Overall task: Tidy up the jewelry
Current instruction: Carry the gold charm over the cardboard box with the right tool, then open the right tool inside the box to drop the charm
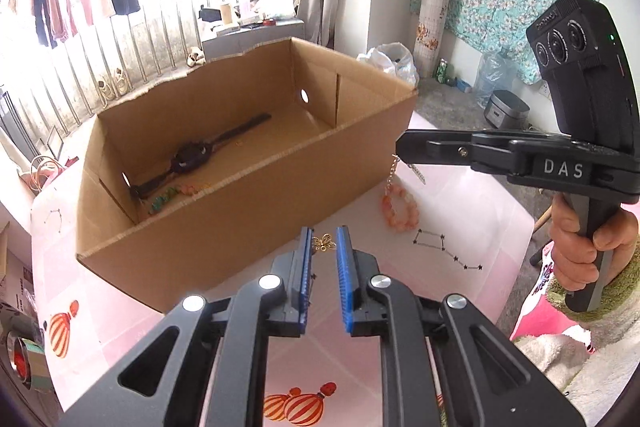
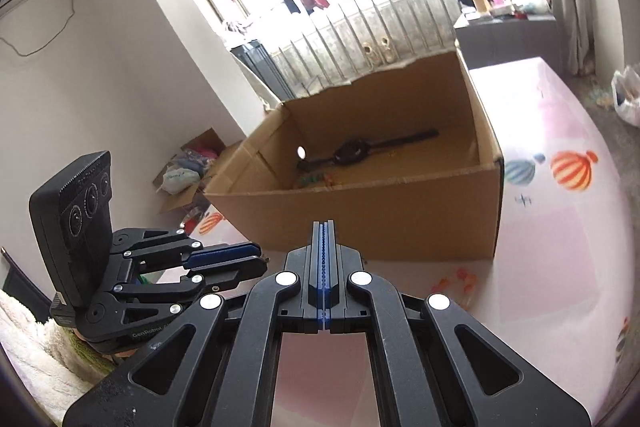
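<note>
A small gold butterfly charm (image 1: 324,242) is pinched between the blue pads of my left gripper (image 1: 324,241), just in front of the near wall of the open cardboard box (image 1: 248,227). From the right comes my right gripper (image 1: 400,149), shut on the thin chain of a pink bead bracelet (image 1: 400,213) that dangles above the table. In the right wrist view my right gripper (image 2: 325,227) has its pads pressed together and hides the bracelet; the left gripper (image 2: 262,261) sits low at the left. A dark wristwatch (image 1: 192,157) and green and pink beads (image 1: 172,195) lie inside the box.
The box stands on a pink tablecloth (image 1: 460,227) printed with striped balloons and star patterns. A person's hand (image 1: 580,247) grips the right tool's handle. Window bars and hanging clothes are behind the box; a water jug (image 1: 494,75) and bags are on the floor.
</note>
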Demonstrator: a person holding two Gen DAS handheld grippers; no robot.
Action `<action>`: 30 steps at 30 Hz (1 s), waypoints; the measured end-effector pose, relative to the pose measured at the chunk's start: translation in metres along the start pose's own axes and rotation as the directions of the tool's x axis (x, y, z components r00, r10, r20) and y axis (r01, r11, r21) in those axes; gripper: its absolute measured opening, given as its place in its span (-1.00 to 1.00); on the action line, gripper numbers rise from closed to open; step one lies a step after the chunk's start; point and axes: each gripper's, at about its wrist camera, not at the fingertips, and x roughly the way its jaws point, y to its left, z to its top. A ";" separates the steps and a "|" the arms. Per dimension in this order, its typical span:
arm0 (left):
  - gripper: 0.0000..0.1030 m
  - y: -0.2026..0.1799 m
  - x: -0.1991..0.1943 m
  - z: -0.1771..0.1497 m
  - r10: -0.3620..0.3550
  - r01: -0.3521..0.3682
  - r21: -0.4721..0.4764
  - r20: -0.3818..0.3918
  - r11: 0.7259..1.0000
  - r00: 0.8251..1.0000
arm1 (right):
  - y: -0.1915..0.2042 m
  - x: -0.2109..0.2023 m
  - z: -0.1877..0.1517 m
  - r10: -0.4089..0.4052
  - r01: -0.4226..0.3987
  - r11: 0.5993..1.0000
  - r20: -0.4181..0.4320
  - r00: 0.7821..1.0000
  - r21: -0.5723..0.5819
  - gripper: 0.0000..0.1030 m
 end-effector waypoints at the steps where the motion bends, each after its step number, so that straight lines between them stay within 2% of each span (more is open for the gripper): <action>1: -0.77 0.003 -0.005 0.007 0.000 0.000 -0.003 0.017 1.000 1.000 | 0.005 -0.002 0.008 0.009 -0.008 1.000 0.018 1.000 -0.023 -1.00; 4: -0.77 0.015 -0.017 0.026 0.006 -0.005 -0.014 0.069 1.000 0.998 | 0.013 -0.005 0.034 0.037 -0.032 0.997 0.061 0.997 -0.077 -1.00; 7: -0.77 0.030 -0.016 0.050 0.014 -0.013 -0.020 0.084 1.000 0.996 | 0.015 0.004 0.060 0.057 -0.049 0.993 0.067 0.996 -0.110 -1.00; 10: -0.77 0.055 0.005 0.075 0.003 -0.002 -0.062 0.029 0.998 1.000 | 0.003 0.022 0.088 0.088 -0.086 0.991 0.011 0.996 -0.100 -1.00; 13: -0.77 0.081 0.040 0.101 -0.041 0.032 -0.135 -0.067 0.990 0.997 | -0.011 0.053 0.112 0.096 -0.103 0.992 -0.084 0.992 -0.073 -1.00; 16: -0.77 0.102 0.078 0.120 -0.074 0.044 -0.177 -0.166 0.983 0.983 | -0.030 0.092 0.128 0.054 -0.063 0.997 -0.203 0.978 -0.039 -1.00; 20: -0.76 0.119 0.126 0.129 -0.080 0.022 -0.195 -0.299 0.980 0.951 | -0.047 0.126 0.129 0.001 -0.015 0.999 -0.317 0.948 -0.043 -1.00; 24: -0.76 0.130 0.164 0.132 -0.124 0.034 -0.227 -0.398 0.973 0.909 | -0.058 0.147 0.127 -0.070 0.044 0.996 -0.375 0.924 -0.077 -0.95; 27: -0.71 0.135 0.180 0.130 -0.109 -0.002 -0.238 -0.453 0.971 0.885 | -0.062 0.148 0.125 -0.088 0.057 0.994 -0.379 0.921 -0.090 -0.92; 30: -0.52 0.135 0.180 0.130 -0.115 0.002 -0.251 -0.438 0.968 0.891 | -0.065 0.143 0.125 -0.089 0.059 0.994 -0.365 0.927 -0.092 -0.86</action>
